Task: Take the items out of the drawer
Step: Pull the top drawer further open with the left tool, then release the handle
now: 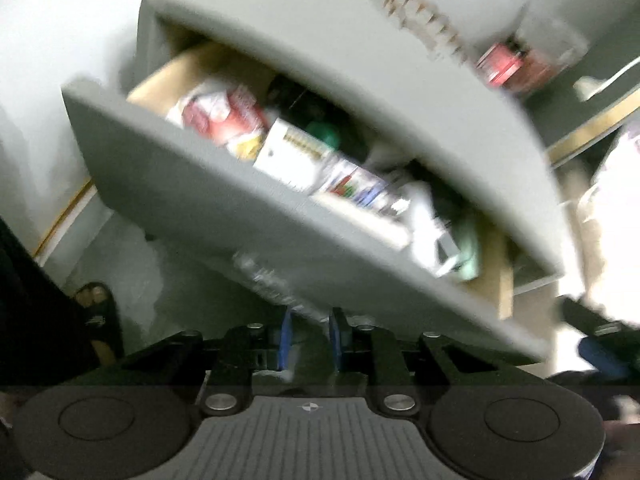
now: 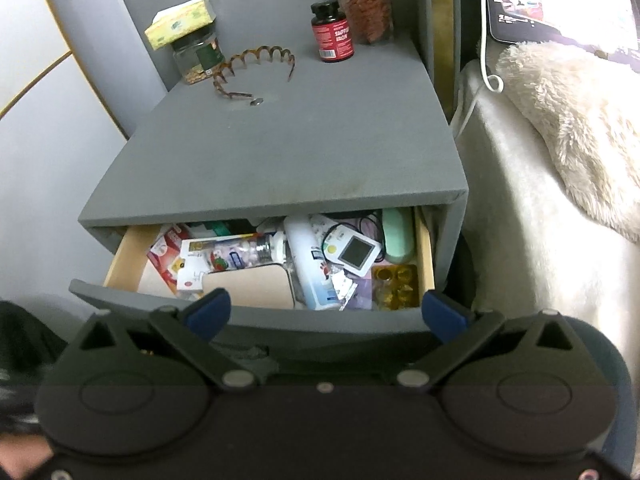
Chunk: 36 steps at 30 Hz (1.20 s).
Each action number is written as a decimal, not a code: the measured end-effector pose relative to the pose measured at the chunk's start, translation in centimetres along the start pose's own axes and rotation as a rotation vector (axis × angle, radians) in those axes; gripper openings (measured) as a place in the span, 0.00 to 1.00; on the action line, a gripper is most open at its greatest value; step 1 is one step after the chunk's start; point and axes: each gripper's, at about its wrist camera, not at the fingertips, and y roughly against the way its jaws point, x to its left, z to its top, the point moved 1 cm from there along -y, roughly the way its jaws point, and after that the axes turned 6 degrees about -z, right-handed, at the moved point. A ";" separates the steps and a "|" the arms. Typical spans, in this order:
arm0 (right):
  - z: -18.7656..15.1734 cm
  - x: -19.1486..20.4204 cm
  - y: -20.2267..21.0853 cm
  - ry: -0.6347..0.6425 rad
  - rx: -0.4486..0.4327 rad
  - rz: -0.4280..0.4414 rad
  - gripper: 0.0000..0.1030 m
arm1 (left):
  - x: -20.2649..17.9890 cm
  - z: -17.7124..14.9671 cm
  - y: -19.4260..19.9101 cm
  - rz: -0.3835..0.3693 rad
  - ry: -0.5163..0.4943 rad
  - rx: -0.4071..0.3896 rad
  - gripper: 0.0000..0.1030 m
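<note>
Drawer (image 2: 256,320) open, just beyond right hand-held gripper (image 2: 326,314)

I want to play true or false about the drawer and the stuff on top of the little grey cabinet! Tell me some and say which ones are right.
1. The grey wooden drawer is pulled open. True.
2. The right gripper is shut. False: its blue-tipped fingers stand wide apart, holding nothing.
3. A red-labelled dark pill bottle stands upright on the grey cabinet top. True.
4. The brown wavy hair comb lies inside the drawer. False: it lies on the cabinet top.
5. The white meter with a grey screen is in the drawer. True.
</note>
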 end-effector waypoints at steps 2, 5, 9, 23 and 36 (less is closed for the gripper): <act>0.0 0.0 -0.1 0.001 0.001 -0.003 1.00 | -0.9 1.5 0.7 -0.013 0.001 -0.020 0.21; 0.1 0.0 -0.2 0.002 0.004 -0.005 1.00 | -1.3 3.4 0.7 0.019 -0.033 -0.054 0.25; 0.1 -0.1 -0.2 0.002 0.003 -0.003 1.00 | -0.2 6.3 -0.4 -0.004 0.064 -0.019 0.28; 0.1 -0.2 -0.1 0.002 -0.001 -0.004 1.00 | 2.6 5.5 -0.3 -0.046 0.313 0.060 0.47; 0.0 0.1 -0.4 0.013 -0.002 -0.015 1.00 | -6.5 10.0 0.3 -0.076 -0.882 0.130 0.71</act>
